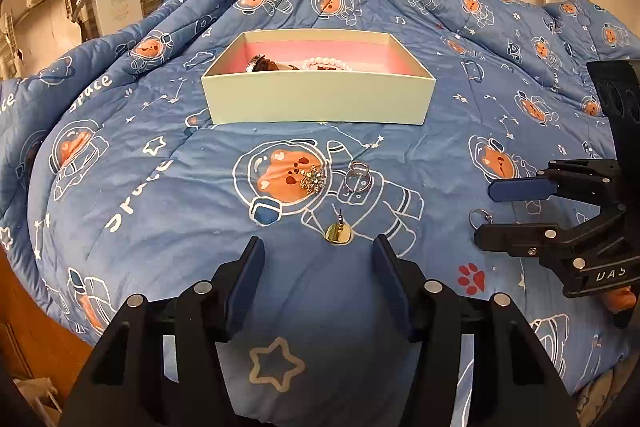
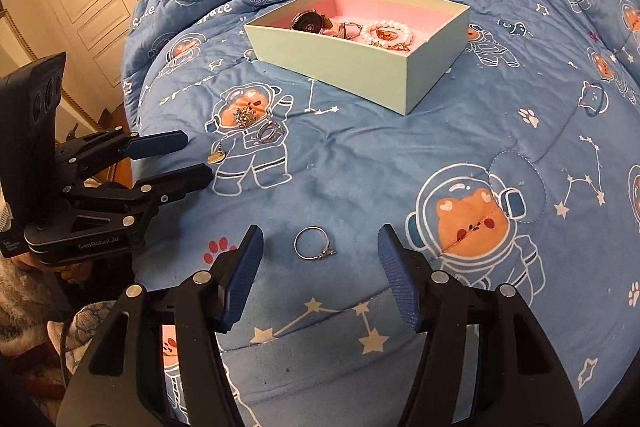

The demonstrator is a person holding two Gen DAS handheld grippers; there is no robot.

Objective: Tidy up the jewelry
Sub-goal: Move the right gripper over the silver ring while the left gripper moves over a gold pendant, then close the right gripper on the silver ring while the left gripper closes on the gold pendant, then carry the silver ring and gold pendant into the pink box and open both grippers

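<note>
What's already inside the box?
Inside the box, on its pink lining: a watch, a pearl bracelet and gold-toned pieces beside it. The near wall hides part of the floor, so smaller items there can't be ruled out.

Warm, dimmish indoor light falls evenly on the blue quilt (image 1: 320, 307); soft shadows pool just under the box (image 1: 318, 99) (its near wall); fisheye bending and dark vignette ring both views; focus stays fairly sharp.

Words you can read

The blue blanket (image 1: 168, 131) says "space" many times. The left gripper (image 2: 192, 157) says "GenRobot.AI" on its side.
</note>
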